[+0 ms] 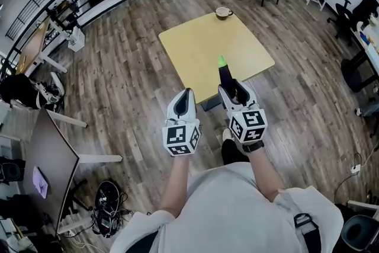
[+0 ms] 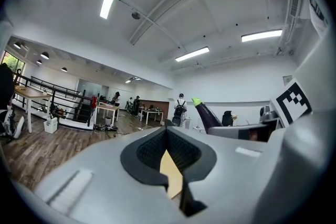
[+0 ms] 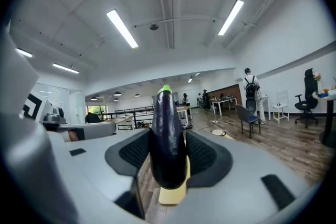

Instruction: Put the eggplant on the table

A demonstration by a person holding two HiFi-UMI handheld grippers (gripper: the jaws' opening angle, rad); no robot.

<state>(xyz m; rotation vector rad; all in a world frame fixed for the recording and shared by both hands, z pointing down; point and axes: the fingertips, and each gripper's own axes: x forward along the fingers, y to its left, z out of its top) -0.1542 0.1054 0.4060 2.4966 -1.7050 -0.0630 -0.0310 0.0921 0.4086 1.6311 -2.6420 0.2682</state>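
One square yellow surface lies just ahead of both grippers. Right gripper is at the surface's near edge, jaws clamped on the dark eggplant, whose green tip points over the surface. Left gripper is short of that edge, jaws together and empty. Cup sits at the surface's far edge.
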